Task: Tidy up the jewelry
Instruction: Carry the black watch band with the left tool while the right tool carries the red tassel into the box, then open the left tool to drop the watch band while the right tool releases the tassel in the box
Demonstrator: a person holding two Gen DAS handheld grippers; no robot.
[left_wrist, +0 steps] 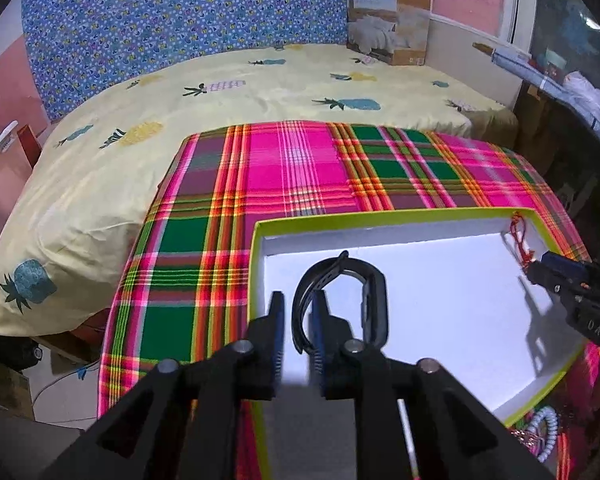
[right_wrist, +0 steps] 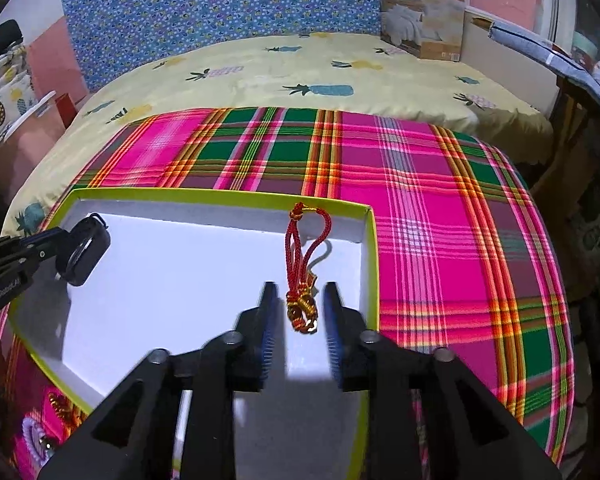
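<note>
A white tray with a lime-green rim (left_wrist: 380,214) (right_wrist: 220,194) lies on the plaid cloth. My left gripper (left_wrist: 298,308) is open over the tray's left part. A black wristwatch (left_wrist: 342,300) lies just beyond its fingertips, the strap looping between them; it also shows in the right wrist view (right_wrist: 85,250). My right gripper (right_wrist: 298,300) is open over the tray's right part. A red cord bracelet with gold beads (right_wrist: 306,264) lies between and just beyond its fingertips, its far loop draped on the tray's far wall. It also shows in the left wrist view (left_wrist: 521,242).
The plaid cloth (right_wrist: 440,220) covers a table in front of a bed with a yellow pineapple sheet (left_wrist: 220,92). A white bead bracelet (left_wrist: 546,432) and other jewelry (right_wrist: 56,408) lie on the cloth by the tray's near edge. A cardboard box (left_wrist: 392,20) stands on the bed's far corner.
</note>
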